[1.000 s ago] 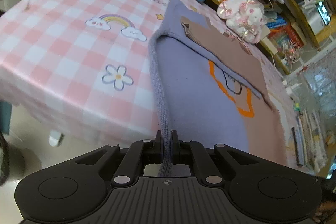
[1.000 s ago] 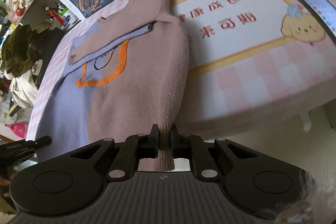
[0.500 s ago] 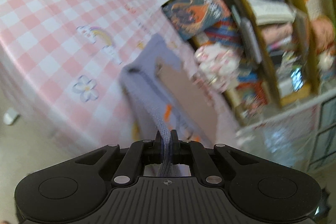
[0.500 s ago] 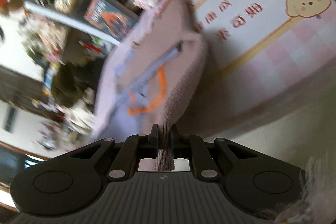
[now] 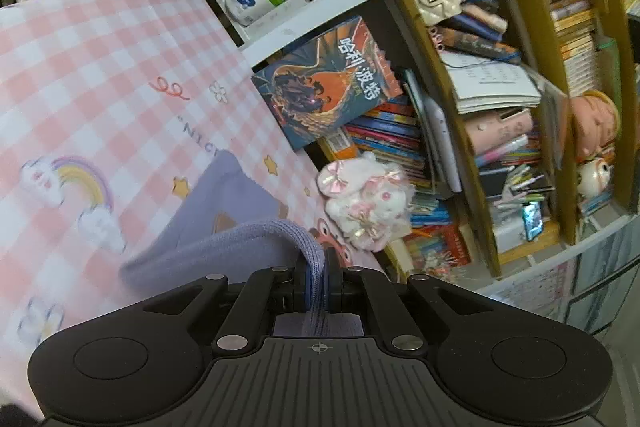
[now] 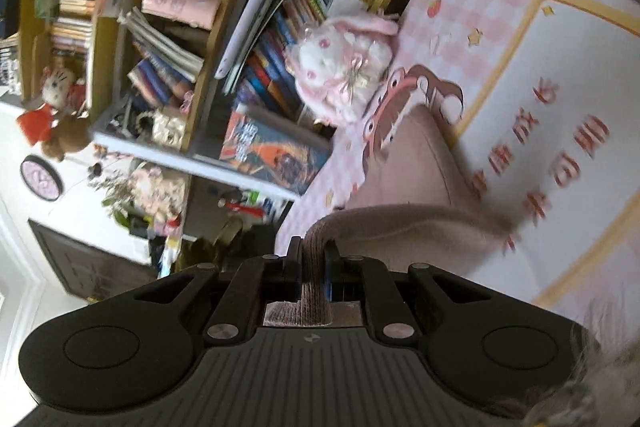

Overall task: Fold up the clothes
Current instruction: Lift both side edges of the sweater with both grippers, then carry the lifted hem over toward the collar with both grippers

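We are working over the table (image 5: pixel 100 75), covered in pink check, where the sweater (image 5: pixel 224 211) is lying toward the far edge by the bookshelf (image 6: pixel 168 39). We are lifting its near hem over the body, so this lengthwise fold is under way but not yet laid down. Our left gripper (image 5: pixel 316 267) is clenching the lilac ribbing, and our right gripper (image 6: pixel 314 259) is clenching the mauve ribbing. The plush rabbit (image 5: pixel 364 203) is sitting just beyond the sweater's collar end.
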Motion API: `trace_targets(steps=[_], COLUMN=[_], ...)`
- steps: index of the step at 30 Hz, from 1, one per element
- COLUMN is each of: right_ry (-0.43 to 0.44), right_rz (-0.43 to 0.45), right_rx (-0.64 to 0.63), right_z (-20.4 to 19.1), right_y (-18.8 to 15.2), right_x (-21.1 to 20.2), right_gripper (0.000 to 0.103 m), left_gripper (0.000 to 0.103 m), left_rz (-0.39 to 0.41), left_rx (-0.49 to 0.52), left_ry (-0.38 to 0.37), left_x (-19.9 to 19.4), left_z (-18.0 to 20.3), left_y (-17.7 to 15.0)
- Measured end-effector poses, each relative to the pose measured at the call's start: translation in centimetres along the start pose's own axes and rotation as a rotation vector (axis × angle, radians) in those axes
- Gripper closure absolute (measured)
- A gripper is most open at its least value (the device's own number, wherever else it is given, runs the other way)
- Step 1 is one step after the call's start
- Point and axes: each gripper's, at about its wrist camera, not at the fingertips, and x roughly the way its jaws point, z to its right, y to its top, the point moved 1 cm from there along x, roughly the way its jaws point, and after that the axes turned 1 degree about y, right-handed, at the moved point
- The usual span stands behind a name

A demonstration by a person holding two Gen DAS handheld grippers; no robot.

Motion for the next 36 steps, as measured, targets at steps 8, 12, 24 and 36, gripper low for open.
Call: trace_targets(steps=[8, 12, 24, 36], right_ry=[-0.085, -0.148, -0.304, -0.572], right_rz=[0.033, 0.032, 0.013, -0.033], right_rx=[0.014, 0.034, 0.018, -0.6], right_z=[0.9, 1.9, 3.2, -0.7], right_y=[3.2, 4.2, 5.6, 4.6], right_x=[6.1, 8.6, 12.5, 14.4], right_gripper=[0.094, 0.094, 0.08, 0.051], left_gripper=[0.098, 0.098, 0.051, 0.05], left_rz=[-0.085, -0.126, -0.175, -0.182], left_rx=[0.031, 0.024, 0.189, 0.671], left_ry=[0.094, 0.143, 0.253, 0.305], left_x=[6.4, 8.5, 10.3, 13.1], left_z=[-1.5, -2.9, -3.5, 0.4], left_y=[3.4, 4.1, 6.4, 5.2])
